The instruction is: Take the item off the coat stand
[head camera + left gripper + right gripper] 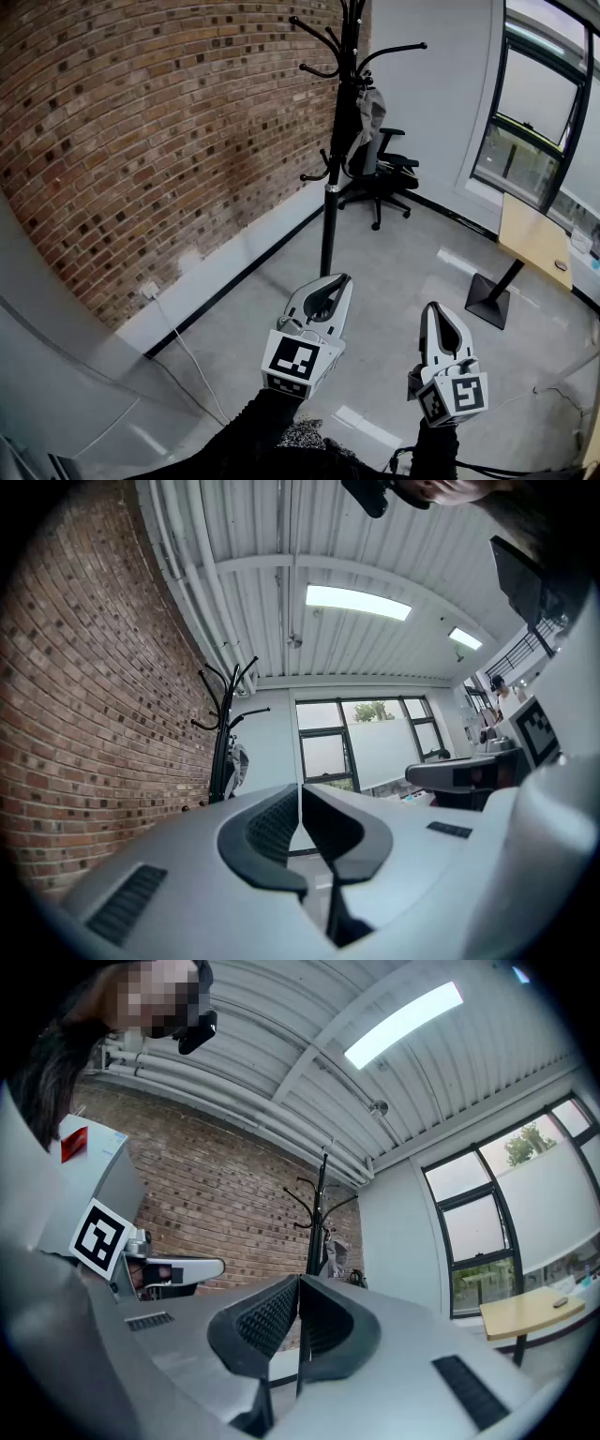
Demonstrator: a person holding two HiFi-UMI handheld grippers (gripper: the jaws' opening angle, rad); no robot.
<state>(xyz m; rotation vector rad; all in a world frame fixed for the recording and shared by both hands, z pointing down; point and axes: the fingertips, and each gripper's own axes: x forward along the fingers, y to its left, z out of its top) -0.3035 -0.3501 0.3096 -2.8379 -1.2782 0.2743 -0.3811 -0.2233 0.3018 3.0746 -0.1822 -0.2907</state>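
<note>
A black coat stand [330,178] rises by the brick wall, well ahead of both grippers. A grey garment [367,117] hangs from one of its upper hooks on the right side. The stand [222,752] and the grey garment [239,766] appear small and far in the left gripper view, and the stand [315,1227] with its garment [337,1256] likewise in the right gripper view. My left gripper [341,281] is shut with nothing in it, low in the head view. To its right my right gripper [435,313] is shut and empty too. Both point towards the stand.
A black office chair [380,178] stands behind the coat stand. A light wooden table [532,236] on a black foot sits at the right by the windows. A white cable [187,356] runs from a wall socket across the grey floor at the left.
</note>
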